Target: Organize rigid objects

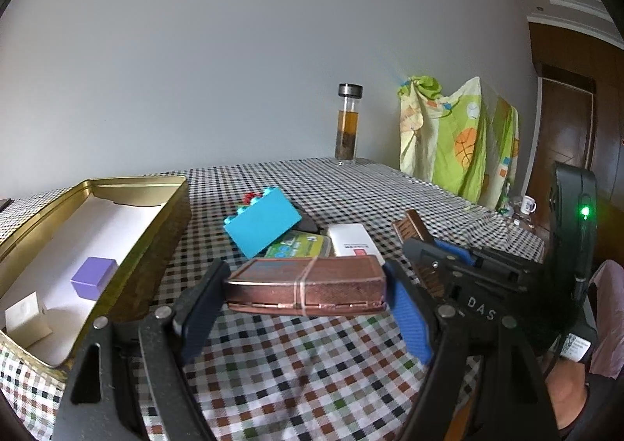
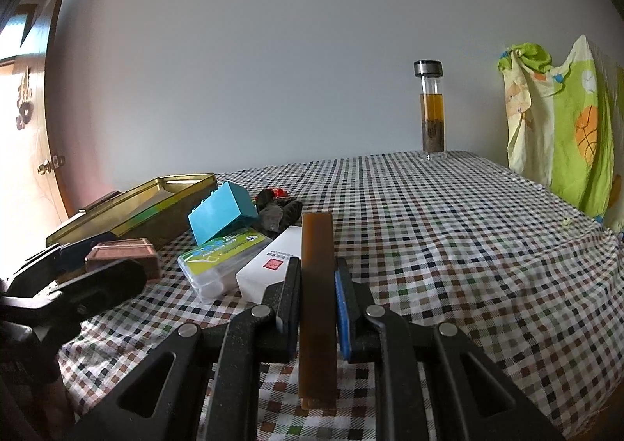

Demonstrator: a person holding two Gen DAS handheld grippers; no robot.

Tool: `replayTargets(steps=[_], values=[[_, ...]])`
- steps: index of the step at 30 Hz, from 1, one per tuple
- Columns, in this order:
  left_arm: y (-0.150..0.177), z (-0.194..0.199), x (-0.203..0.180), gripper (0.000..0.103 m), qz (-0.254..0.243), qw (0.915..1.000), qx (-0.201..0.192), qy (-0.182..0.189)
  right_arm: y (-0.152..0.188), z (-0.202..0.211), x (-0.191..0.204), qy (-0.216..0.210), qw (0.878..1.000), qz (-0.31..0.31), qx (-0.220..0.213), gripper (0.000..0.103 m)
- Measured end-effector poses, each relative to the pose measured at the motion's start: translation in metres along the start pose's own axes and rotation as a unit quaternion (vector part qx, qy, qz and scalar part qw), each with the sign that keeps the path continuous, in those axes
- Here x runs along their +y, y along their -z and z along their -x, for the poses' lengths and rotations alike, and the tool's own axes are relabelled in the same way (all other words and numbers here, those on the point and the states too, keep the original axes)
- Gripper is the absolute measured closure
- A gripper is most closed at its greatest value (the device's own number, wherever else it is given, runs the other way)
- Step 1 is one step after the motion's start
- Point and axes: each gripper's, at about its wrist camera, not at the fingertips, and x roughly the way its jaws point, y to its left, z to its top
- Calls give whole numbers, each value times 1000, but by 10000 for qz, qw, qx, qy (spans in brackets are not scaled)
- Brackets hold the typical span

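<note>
In the left wrist view, the left gripper [image 1: 306,291] has its jaws clamped on the two ends of a copper-brown box [image 1: 306,287] with a thin band around it, holding it level above the checked tabletop [image 1: 296,359]. To the left lies an open gold tin [image 1: 156,242] lined in white, with a purple cube [image 1: 93,276] and a small white box [image 1: 28,318] inside it. Beyond the held box sit a tilted blue brick [image 1: 263,226], a clear case with a green label [image 1: 298,246] and a white box [image 1: 351,240]. The right gripper [image 1: 425,242] shows at the right, carrying a brown bar. A glass bottle [image 1: 348,125] of brown tea stands at the far edge of the tabletop.

In the right wrist view, the right gripper [image 2: 318,308] has its jaws pressed tight on a long brown bar [image 2: 316,296], which stands on its narrow side and points away from the camera, above the tabletop [image 2: 468,254]. Just left of it lie the white box [image 2: 273,265] and the clear case [image 2: 218,261]; the blue brick [image 2: 222,215] leans behind them, near some dark lumps [image 2: 277,213]. The left gripper [image 2: 97,277] holds the copper-brown box [image 2: 124,255] at the left, in front of the gold tin [image 2: 156,203].
</note>
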Motion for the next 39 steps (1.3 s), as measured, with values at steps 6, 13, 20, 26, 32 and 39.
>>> replayTargets(steps=[6,13,20,26,32,39], values=[[0,3,9,23,56,10000,-46,-45,1,2,3,79,9999,63,-57,86],[0,6,13,23,43,9999,-76,-86,0,1,11,79,9997,206,-44,86],[1,12,25,23,121,9997,-134,-187,3,3,27,-13,9992,392,-77,86],[1,17,29,23,112,9995,-205,-228,4,2,30,0,9990,437,-85,86],[1,25,34,23,110,9989,-311,-325,5,1,40,-25,9982,585,-91,86],[2,31,41,23,140,9985,-361,-393,7,2,57,-167,9964,821,-94,86]])
